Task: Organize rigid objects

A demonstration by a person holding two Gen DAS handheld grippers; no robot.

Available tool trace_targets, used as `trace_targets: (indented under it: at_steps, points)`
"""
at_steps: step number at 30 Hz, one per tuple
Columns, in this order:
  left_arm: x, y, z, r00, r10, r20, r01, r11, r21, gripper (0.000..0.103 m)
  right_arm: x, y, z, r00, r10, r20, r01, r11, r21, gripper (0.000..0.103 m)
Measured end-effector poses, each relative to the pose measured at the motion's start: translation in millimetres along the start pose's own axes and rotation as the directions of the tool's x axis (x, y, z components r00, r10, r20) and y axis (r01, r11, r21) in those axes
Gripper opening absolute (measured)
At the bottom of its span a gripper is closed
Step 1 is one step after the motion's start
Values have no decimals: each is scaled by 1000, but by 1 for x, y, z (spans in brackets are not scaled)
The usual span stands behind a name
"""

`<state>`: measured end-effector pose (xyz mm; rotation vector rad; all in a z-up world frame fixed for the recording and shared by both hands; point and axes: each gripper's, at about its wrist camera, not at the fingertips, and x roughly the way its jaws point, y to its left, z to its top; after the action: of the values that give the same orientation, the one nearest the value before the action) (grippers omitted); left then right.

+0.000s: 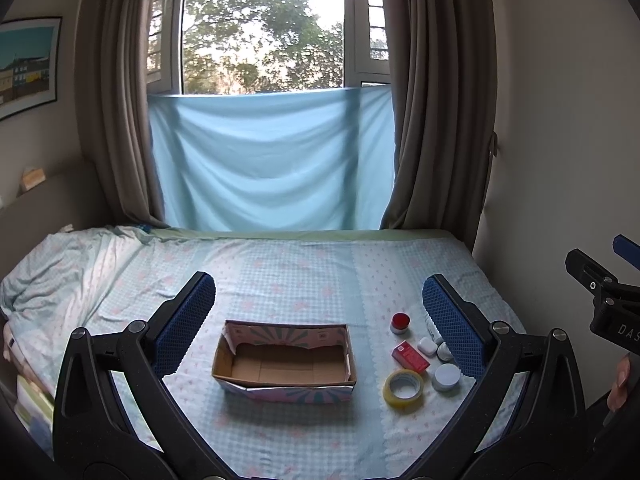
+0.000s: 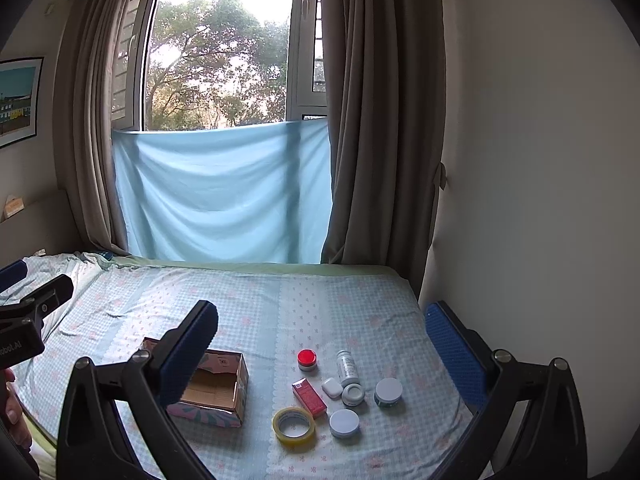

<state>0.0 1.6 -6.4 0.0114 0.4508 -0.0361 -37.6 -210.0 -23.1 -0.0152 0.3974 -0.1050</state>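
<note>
The small rigid items are lying clustered on the bed (image 2: 360,312) toward its right edge: red-lidded jar (image 2: 307,359), white bottle (image 2: 346,367), red carton (image 2: 309,397), tape roll (image 2: 294,426), and lidded tubs, partly hidden in the left view. Beside them the cardboard box (image 1: 285,362) is sitting seemingly empty. Both the left tongs (image 1: 318,322) and the right tongs (image 2: 320,354) are hovering spread, grasping nothing.

A bed (image 2: 248,300) with a checked sheet carries an open box (image 2: 224,390). Right of the box lie a tape roll (image 2: 294,426), a red carton (image 2: 309,397), a red-lidded jar (image 2: 307,359), a bottle (image 2: 346,368), a white case (image 2: 332,387) and three white-lidded jars (image 2: 344,422).
</note>
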Motion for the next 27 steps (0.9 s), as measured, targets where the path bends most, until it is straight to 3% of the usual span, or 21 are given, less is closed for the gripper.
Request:
trace_targets:
  at_steps: [27]
  points:
    - [9,-13,-3,1000,-16,-18,16,1000,16,103,2,-10,-2,1000,25,-13,-25,1000,-1,103]
